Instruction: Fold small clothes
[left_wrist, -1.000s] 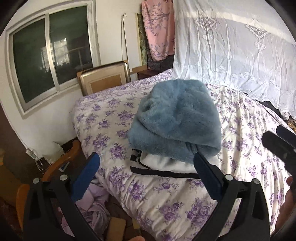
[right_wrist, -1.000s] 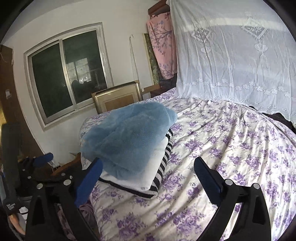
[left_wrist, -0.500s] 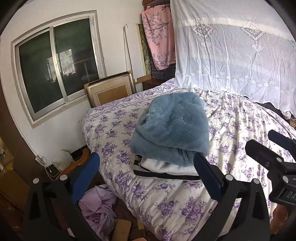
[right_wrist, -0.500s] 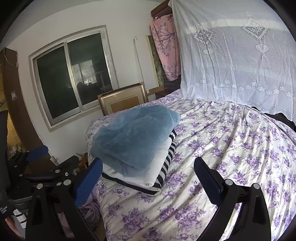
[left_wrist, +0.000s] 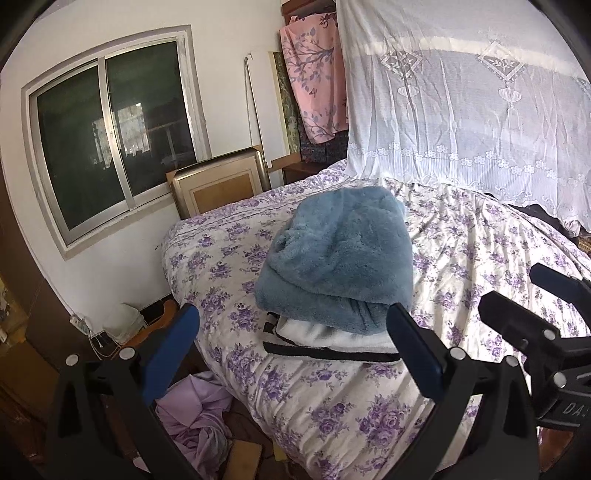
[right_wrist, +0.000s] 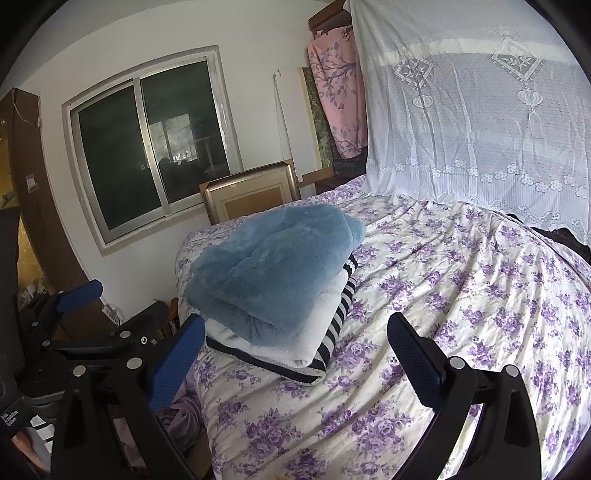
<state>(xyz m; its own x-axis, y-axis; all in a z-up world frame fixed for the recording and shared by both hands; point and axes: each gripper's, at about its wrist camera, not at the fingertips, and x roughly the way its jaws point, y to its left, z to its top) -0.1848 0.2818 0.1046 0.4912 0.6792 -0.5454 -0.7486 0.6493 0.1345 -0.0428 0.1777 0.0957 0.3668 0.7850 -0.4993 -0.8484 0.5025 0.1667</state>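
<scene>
A folded fluffy blue garment (left_wrist: 340, 258) (right_wrist: 273, 269) lies on top of a stack, over a white folded piece (right_wrist: 314, 321) and a black-and-white striped piece (right_wrist: 340, 317), near the corner of the bed. My left gripper (left_wrist: 291, 343) is open and empty, held back from the stack. My right gripper (right_wrist: 295, 350) is open too, empty, hovering above the bed beside the stack. The right gripper (left_wrist: 532, 302) shows at the right of the left wrist view, and the left gripper (right_wrist: 110, 306) at the left of the right wrist view.
The bed has a purple-flowered sheet (right_wrist: 480, 295). A white lace curtain (left_wrist: 461, 110) hangs behind it. A window (left_wrist: 110, 129) and a gold frame (left_wrist: 221, 184) stand by the wall. Lilac cloth (left_wrist: 195, 417) lies on the floor beside the bed.
Both grippers have drawn back and up from the stack, so more of the room and bed shows. The stack has not moved. Both stay open.
</scene>
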